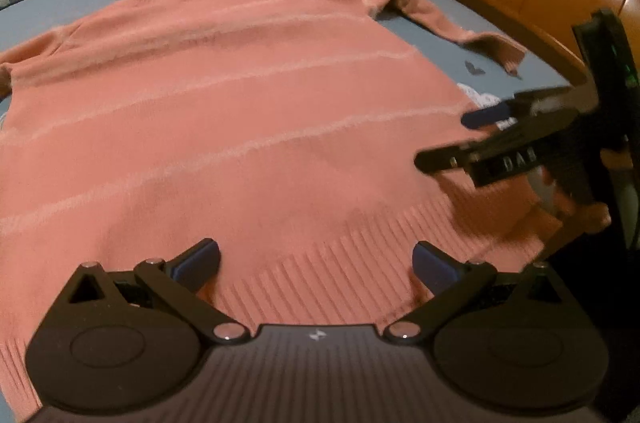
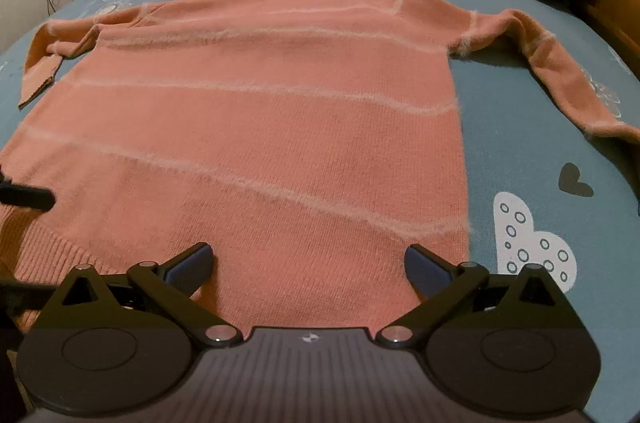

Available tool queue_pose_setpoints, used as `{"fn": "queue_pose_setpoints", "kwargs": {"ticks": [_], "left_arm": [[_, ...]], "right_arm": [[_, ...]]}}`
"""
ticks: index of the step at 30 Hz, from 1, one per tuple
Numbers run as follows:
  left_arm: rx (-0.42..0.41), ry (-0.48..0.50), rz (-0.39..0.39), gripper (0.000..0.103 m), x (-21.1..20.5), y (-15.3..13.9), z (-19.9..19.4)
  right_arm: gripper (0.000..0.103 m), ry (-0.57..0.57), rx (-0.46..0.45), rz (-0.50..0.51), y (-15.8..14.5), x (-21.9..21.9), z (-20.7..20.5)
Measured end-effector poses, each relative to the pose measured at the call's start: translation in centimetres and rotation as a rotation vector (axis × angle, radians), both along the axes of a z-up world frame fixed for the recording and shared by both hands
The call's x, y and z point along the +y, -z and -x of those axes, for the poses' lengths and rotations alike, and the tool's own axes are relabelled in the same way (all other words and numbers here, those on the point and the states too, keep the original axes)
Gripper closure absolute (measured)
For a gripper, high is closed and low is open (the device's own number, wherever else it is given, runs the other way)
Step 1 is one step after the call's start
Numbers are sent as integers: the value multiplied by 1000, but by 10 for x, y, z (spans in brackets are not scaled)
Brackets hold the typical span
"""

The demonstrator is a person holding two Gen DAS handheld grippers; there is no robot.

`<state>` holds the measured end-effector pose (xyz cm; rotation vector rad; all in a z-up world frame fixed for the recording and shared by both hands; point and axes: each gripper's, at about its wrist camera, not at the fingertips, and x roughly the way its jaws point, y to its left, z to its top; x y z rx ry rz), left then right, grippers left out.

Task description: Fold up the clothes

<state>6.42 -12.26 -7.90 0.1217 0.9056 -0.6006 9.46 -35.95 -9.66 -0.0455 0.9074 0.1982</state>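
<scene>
1. The pink sweater (image 2: pixel 256 127) lies flat on the bed (image 2: pixel 528 143), sleeves spread.
2. Left claw (image 1: pixel 316 261), fingers apart, hovers over its hem.
3. Right claw (image 2: pixel 308 263), fingers apart, hovers there too.

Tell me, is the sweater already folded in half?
No, the sweater lies spread flat on the bed, both sleeves out.
</scene>
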Motion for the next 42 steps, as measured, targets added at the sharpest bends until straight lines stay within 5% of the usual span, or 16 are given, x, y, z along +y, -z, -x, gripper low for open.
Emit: {"fn": "queue_pose_setpoints", "kwargs": {"ticks": [5, 9, 13, 15, 21, 27, 33, 42], "left_arm": [[14, 20, -28, 1, 10, -8, 5], [-63, -88, -38, 1, 30, -25, -22], [87, -206, -10, 1, 54, -11, -57], [66, -197, -1, 1, 59, -6, -53], [-39, -91, -138, 1, 50, -1, -24], [11, -98, -60, 1, 66, -3, -32], [13, -65, -69, 1, 67, -4, -30], [101, -124, 68, 1, 86, -15, -43]], "right_arm": [[0, 2, -5, 4, 0, 1, 0], [0, 3, -9, 6, 0, 1, 2], [0, 8, -7, 8, -1, 2, 1], [0, 12, -4, 10, -1, 3, 1], [0, 31, 24, 17, -4, 5, -5], [0, 49, 37, -16, -12, 8, -12], [0, 37, 22, -29, -16, 16, -15], [0, -3, 9, -49, -21, 30, -21]]}}
